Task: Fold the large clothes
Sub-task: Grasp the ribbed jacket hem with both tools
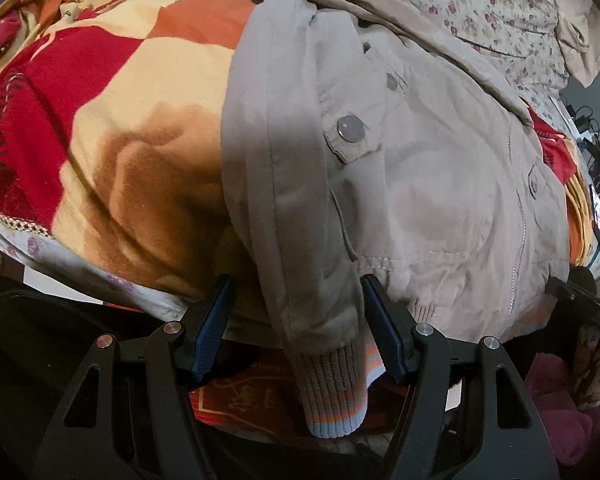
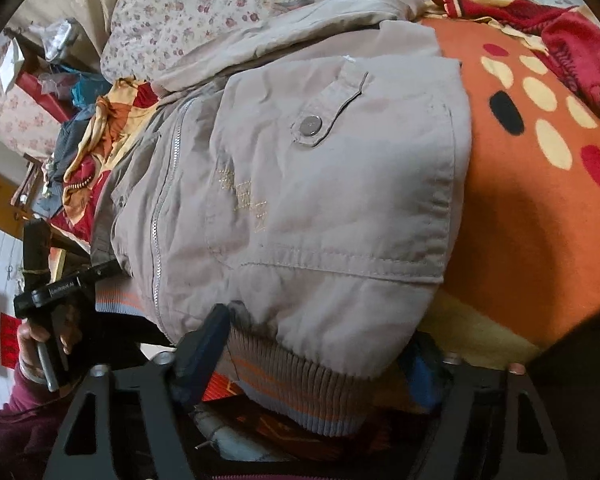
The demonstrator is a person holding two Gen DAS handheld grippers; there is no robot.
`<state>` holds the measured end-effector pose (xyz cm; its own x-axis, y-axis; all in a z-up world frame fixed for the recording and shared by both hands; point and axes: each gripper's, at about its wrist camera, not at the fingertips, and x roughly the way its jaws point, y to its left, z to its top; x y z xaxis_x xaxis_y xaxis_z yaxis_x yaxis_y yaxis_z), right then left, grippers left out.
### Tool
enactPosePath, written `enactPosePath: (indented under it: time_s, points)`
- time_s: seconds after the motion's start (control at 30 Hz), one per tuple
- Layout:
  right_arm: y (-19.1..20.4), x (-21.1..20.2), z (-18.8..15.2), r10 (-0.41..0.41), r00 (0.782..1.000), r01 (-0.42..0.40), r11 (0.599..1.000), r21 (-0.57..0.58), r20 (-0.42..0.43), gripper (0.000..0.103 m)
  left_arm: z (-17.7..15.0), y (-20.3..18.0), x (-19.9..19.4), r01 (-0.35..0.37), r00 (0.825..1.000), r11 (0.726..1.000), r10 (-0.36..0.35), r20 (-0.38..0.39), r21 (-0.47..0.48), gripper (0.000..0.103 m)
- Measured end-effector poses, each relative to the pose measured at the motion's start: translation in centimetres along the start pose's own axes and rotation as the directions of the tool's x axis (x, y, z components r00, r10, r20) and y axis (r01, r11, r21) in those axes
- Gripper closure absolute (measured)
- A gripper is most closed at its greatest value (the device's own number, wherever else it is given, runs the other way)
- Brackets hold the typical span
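Nearest your left camera, the ribbed sleeve cuff [image 1: 334, 394] of the beige jacket [image 1: 420, 184] hangs off the bed edge between the blue pads of your left gripper [image 1: 300, 330]. The jaws stand apart with a clear gap on each side of the sleeve, so nothing is gripped there. In your right camera, the ribbed hem [image 2: 300, 380] with its orange and pale blue stripes sits between the fingers of your right gripper [image 2: 312, 354]. The jacket bulges over the right-hand pad and hides it, so you cannot tell whether the pads press on the hem.

The jacket lies front up on a blanket [image 1: 112, 92] patterned in red, orange and cream, zipped closed, with a snap button [image 2: 311, 125] on a chest tab. Its far end reaches onto a floral sheet [image 2: 228, 8]. At the left edge of the right view, your left hand [image 2: 46, 338] holds the other gripper's handle beside the hem.
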<state>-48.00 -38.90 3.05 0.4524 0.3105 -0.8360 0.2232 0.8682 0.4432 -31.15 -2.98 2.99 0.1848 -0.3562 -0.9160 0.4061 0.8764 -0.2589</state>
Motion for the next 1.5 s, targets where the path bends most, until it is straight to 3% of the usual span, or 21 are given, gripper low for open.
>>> enactPosePath:
  time_s: [0.13,0.2,0.53,0.77,1.03,1.17,1.23,1.27,1.33,1.43,1.5]
  points:
    - [0.3,-0.5,-0.1,-0.016,1.000,0.016,1.000,-0.015,0.011,0.051,-0.2,0.0,0.2,0.003,1.000,1.000,-0.003,-0.002,0.011,0.038]
    - [0.7,-0.9,-0.2,-0.028,0.999,0.029,0.999,-0.040,0.019,0.052,0.0,0.0,0.5,0.004,1.000,1.000,-0.004,-0.007,0.004,0.038]
    - [1.5,-2.3,-0.8,-0.027,1.000,0.028,0.997,-0.078,0.009,0.052,0.2,0.3,0.6,0.008,1.000,1.000,-0.008,-0.012,-0.015,0.038]
    - [4.7,-2.9,-0.9,-0.061,0.998,0.056,0.979,-0.195,-0.018,0.052,0.0,0.6,0.8,0.017,1.000,1.000,-0.018,-0.005,-0.021,0.037]
    - [2.2,0.6,-0.8,-0.038,0.997,0.031,0.995,-0.092,-0.074,0.049,-0.5,1.4,0.5,0.045,0.999,0.999,-0.045,0.001,-0.028,0.036]
    - [0.7,0.6,-0.8,0.041,0.998,-0.041,0.999,-0.011,-0.053,0.049,-0.3,1.2,0.6,0.036,0.999,0.999,-0.036,-0.001,-0.024,0.034]
    - [1.0,0.8,-0.8,0.043,0.998,-0.044,0.999,-0.022,-0.051,0.057,-0.3,1.0,0.5,0.037,0.999,0.999,-0.037,0.000,-0.017,0.034]
    - [1.4,0.7,-0.8,0.038,0.998,-0.040,0.998,-0.040,-0.050,0.062,-0.4,1.0,0.4,0.048,0.999,0.999,-0.048,0.005,-0.014,0.038]
    - [2.2,0.1,-1.0,0.037,0.999,-0.039,0.996,-0.077,-0.026,0.083,-0.3,0.7,0.0,0.068,0.998,0.998,-0.068,0.008,0.003,0.067]
    - [3.5,-1.2,-1.3,0.028,1.000,-0.027,0.989,-0.145,0.009,0.089,-0.4,0.3,-1.0,0.076,0.996,0.997,-0.077,0.037,0.033,0.086]
    - [4.0,-2.0,-1.4,0.041,0.999,-0.037,0.985,-0.166,0.018,0.090,-0.4,0.3,-2.3,0.133,0.989,0.991,-0.134,0.059,0.022,0.089]
